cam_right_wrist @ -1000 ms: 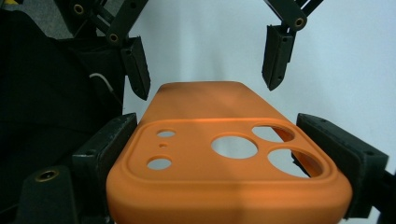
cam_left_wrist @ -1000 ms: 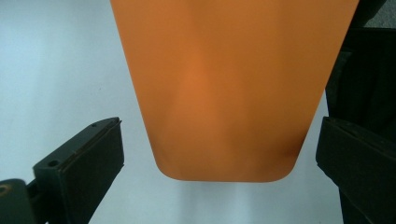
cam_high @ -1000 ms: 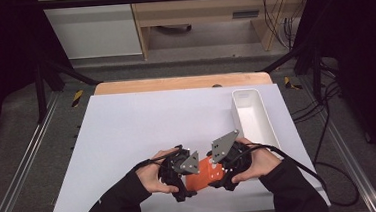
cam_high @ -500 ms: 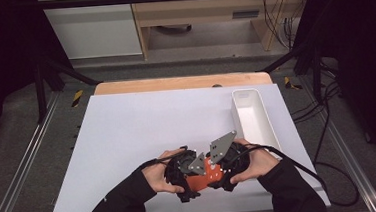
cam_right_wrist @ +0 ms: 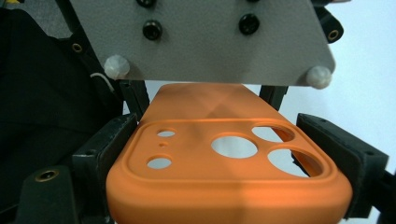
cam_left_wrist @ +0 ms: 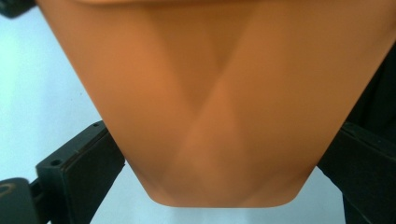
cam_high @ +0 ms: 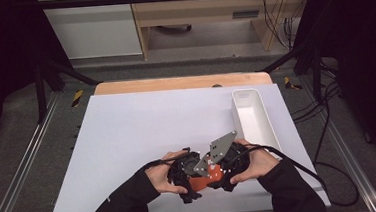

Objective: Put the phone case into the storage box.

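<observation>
An orange phone case [cam_right_wrist: 229, 163] is held between two hand-held grippers above the near edge of the white table [cam_high: 142, 124].

The right gripper [cam_right_wrist: 233, 158] is clamped on the case's camera end, and the left gripper [cam_left_wrist: 219, 186] is seen pressed against its narrower end, jaws hard against both sides. A slip is judged possible: the case looks smooth and flexible, so it could be bowed or popped free if the two grips are pulled unevenly. A white tray [cam_high: 253, 119] is set at the right of the table; beyond it a wooden bench and trailing cables are seen in a dark-curtained room.
</observation>
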The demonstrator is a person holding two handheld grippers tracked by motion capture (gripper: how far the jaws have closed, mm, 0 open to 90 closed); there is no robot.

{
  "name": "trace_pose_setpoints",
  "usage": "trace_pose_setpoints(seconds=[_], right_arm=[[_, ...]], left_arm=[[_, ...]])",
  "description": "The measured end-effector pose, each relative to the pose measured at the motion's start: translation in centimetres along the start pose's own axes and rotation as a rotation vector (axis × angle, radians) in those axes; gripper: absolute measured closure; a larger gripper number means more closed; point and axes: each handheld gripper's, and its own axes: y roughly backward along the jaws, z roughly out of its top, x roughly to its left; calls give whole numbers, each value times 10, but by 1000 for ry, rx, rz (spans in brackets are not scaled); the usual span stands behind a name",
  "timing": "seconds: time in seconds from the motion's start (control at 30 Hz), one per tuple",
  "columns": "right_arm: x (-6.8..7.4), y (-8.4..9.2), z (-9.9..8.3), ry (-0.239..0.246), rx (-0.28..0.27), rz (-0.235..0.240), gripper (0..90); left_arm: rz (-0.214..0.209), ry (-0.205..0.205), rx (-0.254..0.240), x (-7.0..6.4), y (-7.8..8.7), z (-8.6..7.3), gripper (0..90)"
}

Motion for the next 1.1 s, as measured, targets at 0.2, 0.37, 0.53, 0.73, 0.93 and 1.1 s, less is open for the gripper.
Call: trace_pose_setpoints(seconds=[0.2, 0.37, 0.53, 0.73, 0.93, 1.1], right_arm=[[0, 0, 0, 6, -2, 1, 159], [1, 0, 0, 11, 1, 2, 159], [2, -1, 0, 30, 1, 2, 159], [2, -2, -1, 39, 4, -3, 159], [3, -1, -1, 40, 0, -6, 159], [3, 0, -1, 39, -4, -18, 153]], left_arm=[[3, -17, 9, -1, -2, 2, 49], [1, -8, -2, -1, -1, 2, 74], [-4, 5, -1, 0, -1, 2, 109], [-4, 6, 4, 1, -2, 3, 139], [2, 7, -1, 2, 0, 3, 145], [7, 9, -12, 3, 0, 2, 150]])
